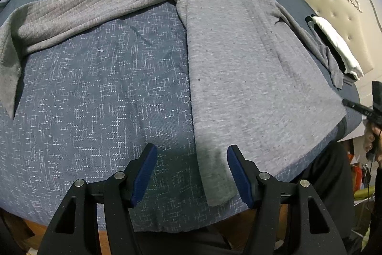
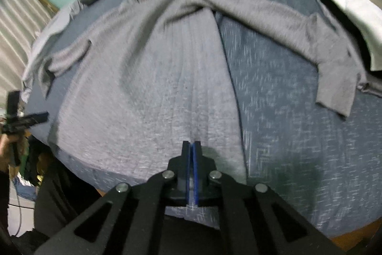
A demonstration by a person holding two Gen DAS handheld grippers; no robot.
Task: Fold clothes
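A gray sweater (image 1: 238,59) is lying flat on the blue bed (image 1: 95,99), with the left gripper (image 1: 192,173) spreading wide over its bottom corner and the right gripper (image 2: 192,152) pressing together just above its hem.

Grey sweater (image 1: 238,68) (heathered); navy bedspread (image 1: 95,92), white crosshatch flecks; white folded cloth (image 1: 339,44).

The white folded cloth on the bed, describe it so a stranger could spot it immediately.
Start at the blue patterned bedspread with the grey sweater spread across it. Follow the sweater's sleeve toward the tufted cream headboard. The white folded cloth lies there, the only white item among grey and dark fabrics.
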